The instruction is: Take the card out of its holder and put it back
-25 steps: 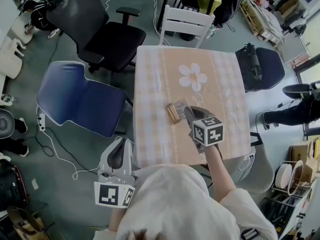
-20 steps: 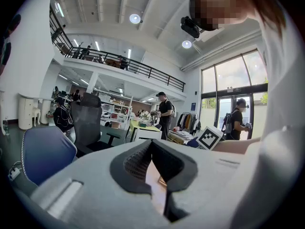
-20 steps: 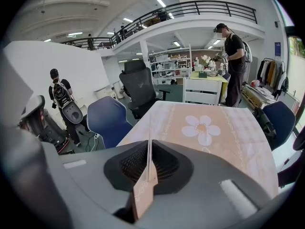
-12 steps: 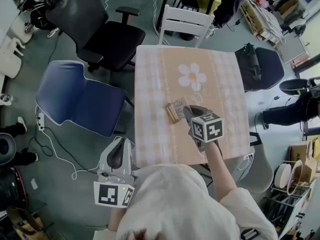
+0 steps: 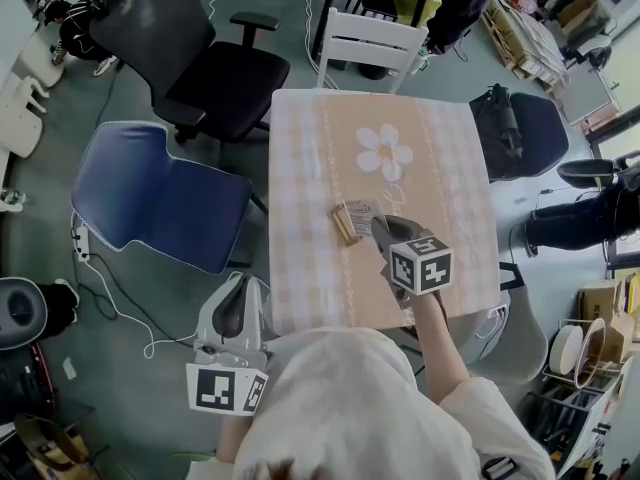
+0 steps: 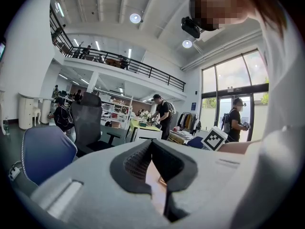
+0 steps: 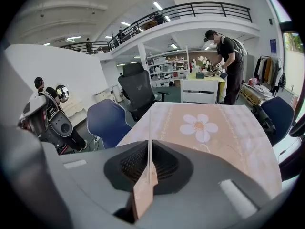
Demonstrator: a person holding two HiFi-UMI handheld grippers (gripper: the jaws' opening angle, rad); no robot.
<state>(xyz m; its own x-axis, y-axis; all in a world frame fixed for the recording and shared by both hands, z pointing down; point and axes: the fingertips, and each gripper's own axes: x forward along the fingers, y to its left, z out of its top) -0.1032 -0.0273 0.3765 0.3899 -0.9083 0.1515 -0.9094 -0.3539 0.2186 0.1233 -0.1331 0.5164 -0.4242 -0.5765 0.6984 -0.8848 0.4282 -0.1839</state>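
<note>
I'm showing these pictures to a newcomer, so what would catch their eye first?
First, the right gripper pinching a thin card edge-on above the checked tablecloth with its big white flower. Next, the small brown holder lying on the cloth right beside that gripper. The left gripper hangs off the table's near left corner, jaws together and empty.

We look along our right gripper (image 7: 149,149) and find its two dark jaws pressed together on the card (image 7: 144,194), which stands upright between them, edge-on to us. Beyond lies the table (image 7: 238,142) with its checked cloth and printed flower (image 7: 198,126). A blue chair (image 7: 107,120) and a black office chair (image 7: 138,92) stand at its left, a white chair (image 7: 199,90) at the far end, with a person (image 7: 228,66) behind it.
</note>
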